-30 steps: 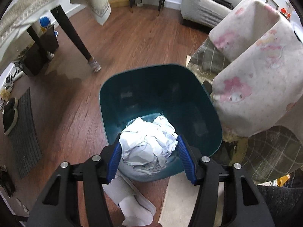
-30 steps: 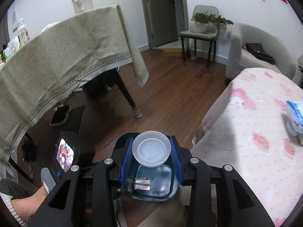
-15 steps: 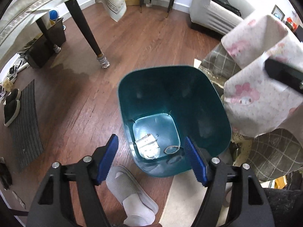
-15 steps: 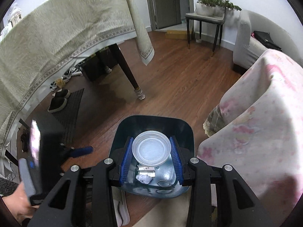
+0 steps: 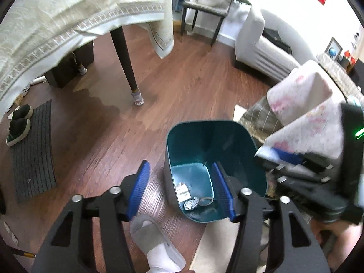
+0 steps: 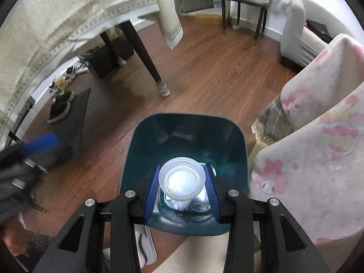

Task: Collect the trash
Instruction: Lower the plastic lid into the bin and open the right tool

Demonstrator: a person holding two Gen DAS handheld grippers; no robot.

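A teal trash bin (image 5: 227,134) stands on the wood floor beside the bed; it also shows in the right wrist view (image 6: 145,159). Crumpled paper (image 5: 191,204) and other small scraps lie on its bottom. My left gripper (image 5: 182,188) is open and empty, above the bin's left rim. My right gripper (image 6: 182,188) is shut on a clear plastic lid (image 6: 181,180), held over the bin's opening. The right gripper's body shows at the right edge of the left wrist view (image 5: 318,177).
A table with a cream cloth (image 5: 68,18) and dark leg (image 5: 127,68) stands to the left. A bed with pink-print cover (image 6: 318,159) is on the right. A slippered foot (image 5: 157,238) is near the bin. Shoes on a mat (image 5: 20,127) lie at far left.
My left gripper opened and dropped the crumpled paper into the bin, then drew up and left. My right gripper moved down over the bin with the lid.
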